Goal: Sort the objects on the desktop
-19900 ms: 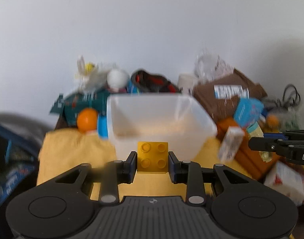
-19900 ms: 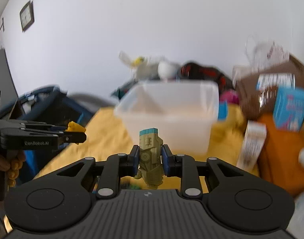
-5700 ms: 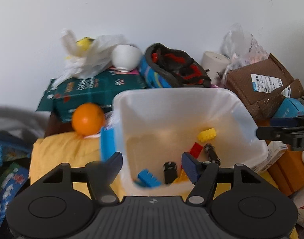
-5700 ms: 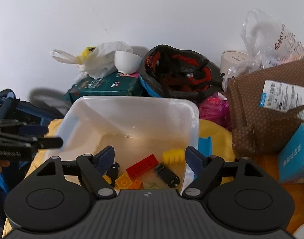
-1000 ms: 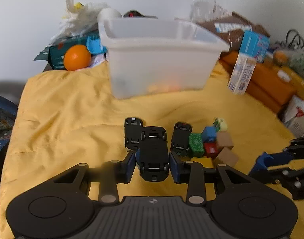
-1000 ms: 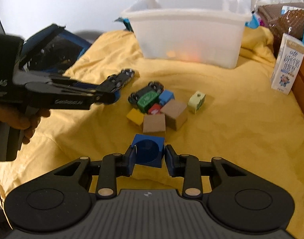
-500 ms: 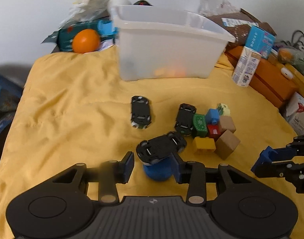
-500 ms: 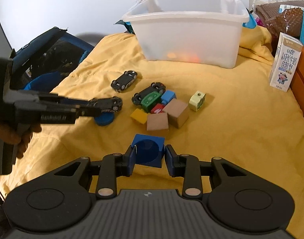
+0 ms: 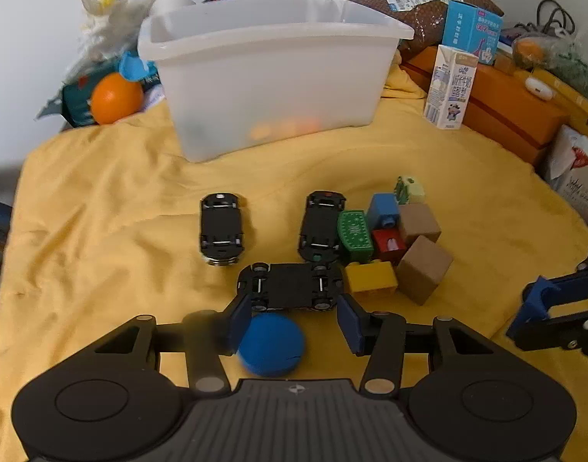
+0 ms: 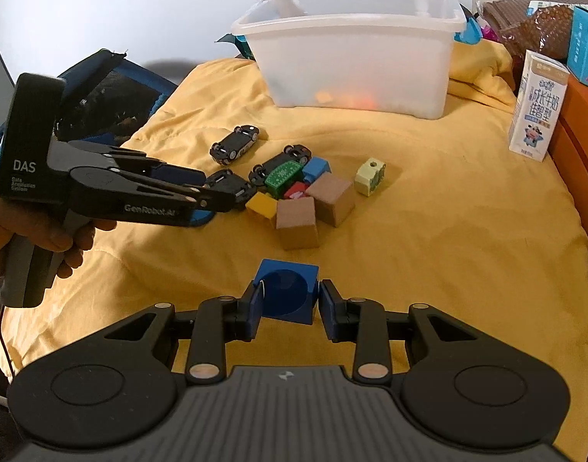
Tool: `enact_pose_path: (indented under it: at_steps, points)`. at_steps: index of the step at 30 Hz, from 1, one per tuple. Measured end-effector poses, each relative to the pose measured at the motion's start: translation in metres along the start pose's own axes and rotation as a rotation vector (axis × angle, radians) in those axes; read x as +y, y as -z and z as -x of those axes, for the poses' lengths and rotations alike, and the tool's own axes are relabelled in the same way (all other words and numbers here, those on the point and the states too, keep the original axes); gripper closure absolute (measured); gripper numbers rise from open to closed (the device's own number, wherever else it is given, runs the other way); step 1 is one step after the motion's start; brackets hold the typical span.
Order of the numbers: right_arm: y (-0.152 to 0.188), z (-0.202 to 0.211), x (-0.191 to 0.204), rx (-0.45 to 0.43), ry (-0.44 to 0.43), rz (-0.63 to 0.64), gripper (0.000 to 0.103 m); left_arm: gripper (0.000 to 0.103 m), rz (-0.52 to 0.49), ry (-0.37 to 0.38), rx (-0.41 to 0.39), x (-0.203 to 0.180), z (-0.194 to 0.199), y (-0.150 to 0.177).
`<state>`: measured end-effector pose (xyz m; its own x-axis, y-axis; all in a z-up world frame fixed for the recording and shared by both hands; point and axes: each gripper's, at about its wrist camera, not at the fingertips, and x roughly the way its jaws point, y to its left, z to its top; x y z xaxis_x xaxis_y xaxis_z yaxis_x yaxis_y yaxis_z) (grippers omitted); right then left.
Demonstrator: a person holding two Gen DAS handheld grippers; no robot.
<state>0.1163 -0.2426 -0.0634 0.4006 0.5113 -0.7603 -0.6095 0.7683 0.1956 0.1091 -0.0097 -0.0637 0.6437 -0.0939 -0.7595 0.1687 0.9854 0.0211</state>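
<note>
Left wrist view, lower centre: left gripper (image 9: 294,319), jaws opening. The black toy car (image 9: 290,286) lies belly-up crosswise just past the fingertips, partly between them. The pads do not look pressed on it. Below it, between the fingers, a blue disc (image 9: 271,344) sits on the yellow cloth (image 9: 101,231).

Risks, as I judge them:
- The car lies close to the yellow brick (image 9: 369,278) on its right. A careless pull-back could drag or nudge either one.
- An upturned car on soft, wrinkled cloth may tip or slide when a finger brushes it.
- The disc under the fingers could get scooped up with the next close.

Orientation: the car's long axis runs left to right across the frame, wheels up. Which end is the nose, I cannot tell. Two more black cars, upper left (image 9: 220,229) and centre (image 9: 321,225), lie with long axes running toward the white bin (image 9: 271,73), also wheels up.

Right wrist view, lower centre: right gripper (image 10: 287,306) is clamped on a blue block (image 10: 288,294) with a round recess, held over the cloth. Risk: the grip is on the block's near part, so a quick swing could twist it loose.

Bin at top centre, well apart from the pile of blocks.
</note>
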Motion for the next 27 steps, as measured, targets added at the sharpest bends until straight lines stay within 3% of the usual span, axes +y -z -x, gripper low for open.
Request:
enact_pose_path:
  at_steps: [7, 9, 11, 20, 24, 27]
  points:
    - [0.003, 0.001, -0.003, 0.000, 0.000, -0.011, 0.068, 0.051, 0.034, -0.015, 0.038, 0.010, -0.001, 0.014]
    - [0.002, 0.001, -0.003, -0.002, -0.002, -0.012, 0.068, 0.069, 0.080, -0.003, 0.040, 0.016, -0.001, 0.014]
    - [0.000, 0.001, -0.002, -0.004, -0.005, -0.005, 0.068, 0.080, 0.080, 0.000, 0.033, 0.018, 0.001, 0.014]
    - [-0.011, -0.003, -0.001, -0.016, -0.013, 0.017, 0.068, 0.079, 0.102, -0.005, 0.016, 0.030, 0.004, 0.015]
    - [-0.011, -0.007, 0.004, -0.007, -0.018, 0.022, 0.068, 0.092, 0.076, -0.004, -0.016, 0.029, 0.006, 0.012]
    - [-0.009, -0.009, 0.005, -0.001, -0.019, 0.021, 0.068, 0.092, 0.069, 0.003, -0.027, 0.028, 0.009, 0.011]
